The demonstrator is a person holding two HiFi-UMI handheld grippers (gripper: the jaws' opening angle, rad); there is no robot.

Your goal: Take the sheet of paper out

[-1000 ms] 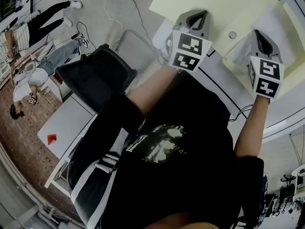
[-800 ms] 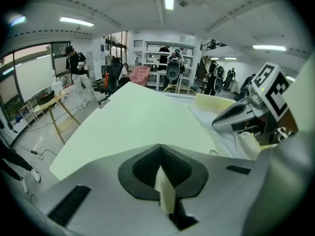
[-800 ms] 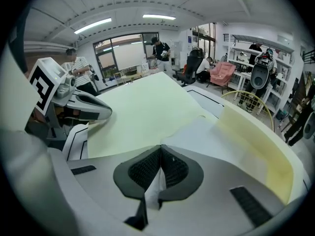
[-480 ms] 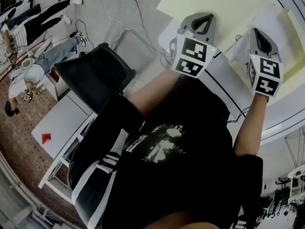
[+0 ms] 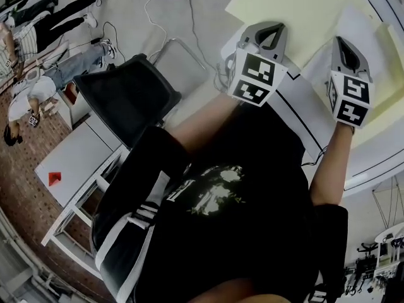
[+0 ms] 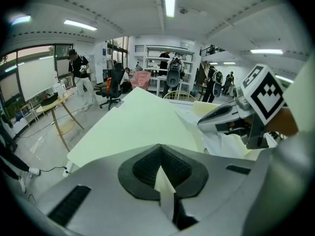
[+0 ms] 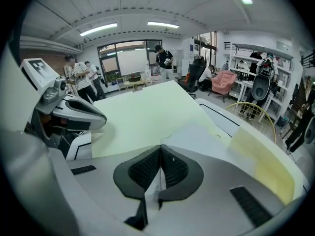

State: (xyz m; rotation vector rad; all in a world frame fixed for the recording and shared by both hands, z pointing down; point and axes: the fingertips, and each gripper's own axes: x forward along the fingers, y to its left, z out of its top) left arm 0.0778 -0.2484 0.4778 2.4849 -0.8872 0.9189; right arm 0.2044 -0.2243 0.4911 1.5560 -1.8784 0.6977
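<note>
yellow folder (image 5: 303, 8) flap pinched by left gripper (image 6: 161, 165); right gripper (image 7: 160, 162) clamps white sheet (image 7: 199, 135) inside.

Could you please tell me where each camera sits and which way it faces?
Head view: on the person's head, looking steeply down past the black shirt and forearms to the left gripper and right gripper over the table.
Left gripper view: on the left gripper, looking along its jaws, shut on a pale yellow sheet; the right gripper shows at right.
Right gripper view: on the right gripper, jaws shut on a white sheet; the left gripper shows at left.
Shared: both gripper views show the pale yellow sheet.
</note>
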